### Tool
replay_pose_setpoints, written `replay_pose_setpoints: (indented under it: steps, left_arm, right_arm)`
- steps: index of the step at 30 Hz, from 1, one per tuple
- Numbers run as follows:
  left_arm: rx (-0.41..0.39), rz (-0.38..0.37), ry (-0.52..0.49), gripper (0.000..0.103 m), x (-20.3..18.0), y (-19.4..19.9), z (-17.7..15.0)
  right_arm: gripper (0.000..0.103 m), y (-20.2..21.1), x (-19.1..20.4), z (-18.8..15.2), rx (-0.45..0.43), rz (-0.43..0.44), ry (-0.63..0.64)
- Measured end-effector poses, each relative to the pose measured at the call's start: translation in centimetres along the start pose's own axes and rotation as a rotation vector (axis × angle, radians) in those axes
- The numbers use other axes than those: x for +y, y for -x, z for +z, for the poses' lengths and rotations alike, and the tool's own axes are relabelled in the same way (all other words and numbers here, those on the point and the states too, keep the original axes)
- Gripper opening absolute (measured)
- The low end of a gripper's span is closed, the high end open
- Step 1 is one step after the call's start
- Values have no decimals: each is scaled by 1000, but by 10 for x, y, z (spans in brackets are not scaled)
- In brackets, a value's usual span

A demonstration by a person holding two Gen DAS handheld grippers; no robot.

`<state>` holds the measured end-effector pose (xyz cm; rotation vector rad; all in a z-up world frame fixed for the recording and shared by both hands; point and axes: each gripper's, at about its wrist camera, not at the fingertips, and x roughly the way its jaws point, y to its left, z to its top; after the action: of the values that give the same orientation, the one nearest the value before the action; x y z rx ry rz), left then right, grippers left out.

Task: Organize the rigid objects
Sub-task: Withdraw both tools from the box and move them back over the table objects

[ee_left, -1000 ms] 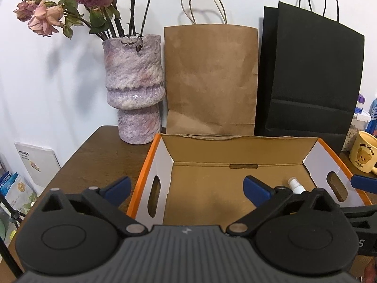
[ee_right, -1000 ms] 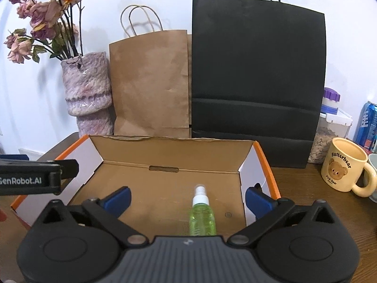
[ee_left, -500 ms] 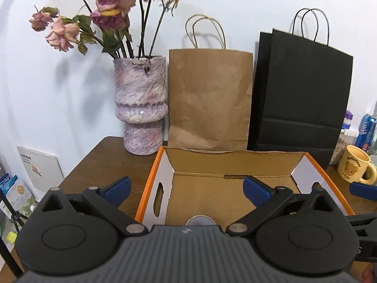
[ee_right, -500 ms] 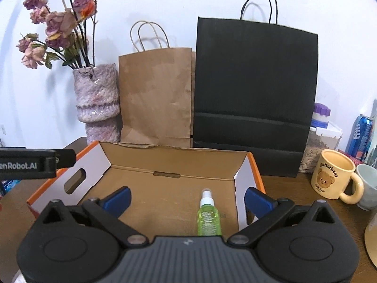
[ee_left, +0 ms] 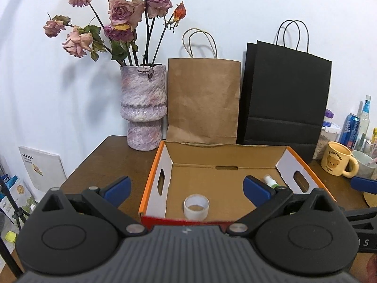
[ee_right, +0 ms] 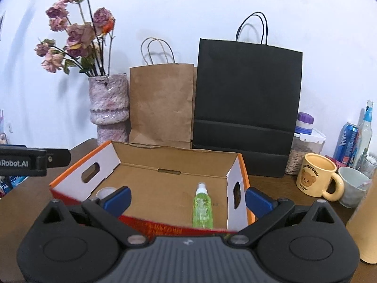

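Observation:
An open cardboard box (ee_left: 155, 176) with orange rims stands on the brown table; it also shows in the right wrist view (ee_right: 238, 179). Inside lie a white tape roll (ee_left: 196, 207) near the front left and a green spray bottle (ee_right: 202, 206) at the right; the bottle's white cap shows in the left wrist view (ee_left: 269, 180). My left gripper (ee_left: 186, 188) is open and empty, held in front of the box. My right gripper (ee_right: 187, 199) is open and empty, held before the box's front wall.
A purple vase of dried roses (ee_left: 142, 108), a brown paper bag (ee_left: 203, 101) and a black paper bag (ee_left: 286, 99) stand behind the box. A yellow bear mug (ee_right: 315, 175), a white cup (ee_right: 354, 187), cans and bottles crowd the right. A cardboard tube (ee_right: 367, 224) stands at the near right.
Both grippers have pulled back and up from the box. The tape roll, unseen before, now lies in the box below the left gripper.

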<state>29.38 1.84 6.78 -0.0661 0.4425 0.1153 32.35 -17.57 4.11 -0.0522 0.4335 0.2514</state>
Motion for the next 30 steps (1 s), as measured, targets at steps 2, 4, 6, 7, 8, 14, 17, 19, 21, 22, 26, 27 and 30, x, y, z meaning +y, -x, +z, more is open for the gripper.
replay_pose_setpoints:
  steps: [2, 4, 6, 7, 8, 14, 17, 19, 21, 22, 26, 27, 30]
  left_arm:
    - [-4, -2, 0, 103, 0, 10, -3]
    - [-8, -7, -1, 103, 1, 20, -7]
    - [-10, -6, -7, 103, 0, 29, -11]
    - [-10, -7, -9, 103, -1, 34, -14]
    - [-9, -8, -11, 103, 0, 39, -17]
    - [26, -8, -21, 103, 2, 62, -41]
    - [45, -5, -32, 103, 3, 72, -55]
    - [63, -3, -38, 103, 4, 78, -64]
    - [82, -3, -39, 103, 5, 82, -73]
    - [90, -2, -40, 103, 5, 85, -77]
    - [116, -3, -48, 103, 4, 94, -94]
    - [123, -5, -52, 103, 3, 96, -98]
    - [146, -11, -61, 103, 1, 99, -110]
  right_arm:
    - [103, 11, 3, -4, -4, 2, 10]
    - [103, 22, 5, -9, -6, 4, 21]
    - [103, 30, 8, -13, -7, 6, 30]
    - [103, 35, 9, -15, -6, 6, 34]
    - [103, 39, 10, -18, -5, 7, 38]
    - [103, 67, 12, -40, 9, 10, 50]
    - [103, 81, 12, -52, 18, 10, 54]
    - [103, 89, 12, -59, 23, 10, 54]
    - [103, 97, 11, -67, 30, 11, 53]
    - [103, 100, 10, -71, 34, 11, 53]
    - [103, 113, 9, -88, 51, 7, 53]
    - [103, 115, 8, -91, 55, 6, 52]
    - [103, 122, 6, -104, 73, 1, 53]
